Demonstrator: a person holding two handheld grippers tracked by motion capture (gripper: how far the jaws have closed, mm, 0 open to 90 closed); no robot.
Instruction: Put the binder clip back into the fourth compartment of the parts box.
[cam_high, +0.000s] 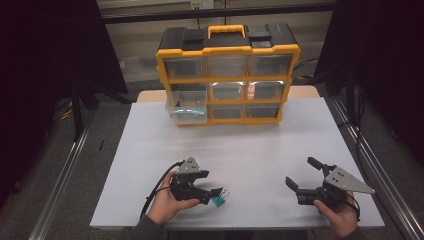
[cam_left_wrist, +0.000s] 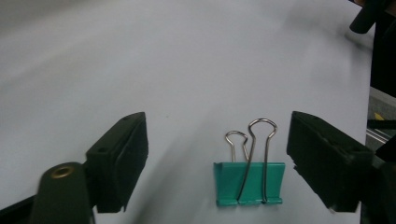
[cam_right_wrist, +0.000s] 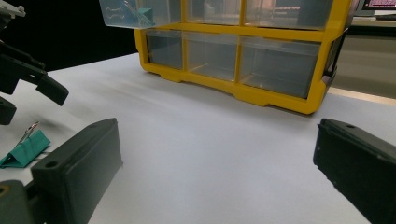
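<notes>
A green binder clip (cam_left_wrist: 250, 183) with silver wire handles lies flat on the white table, also seen as the clip (cam_high: 219, 200) near the front edge and the clip (cam_right_wrist: 25, 148) at the far left. My left gripper (cam_left_wrist: 217, 163) is open, its two black jaws standing either side of the clip without touching it; it shows as the left gripper (cam_high: 212, 192) in a hand. My right gripper (cam_high: 301, 173) is open at the front right with nothing between its jaws, and appears as the right gripper (cam_right_wrist: 215, 163). A yellow and black drawer organizer (cam_high: 228, 75) stands at the back.
One clear drawer (cam_high: 187, 108) at the organizer's lower left is pulled out and holds small items, including something green. The white table top (cam_high: 250, 145) has a broad bare stretch between the grippers and the organizer. Metal rails run along both table sides.
</notes>
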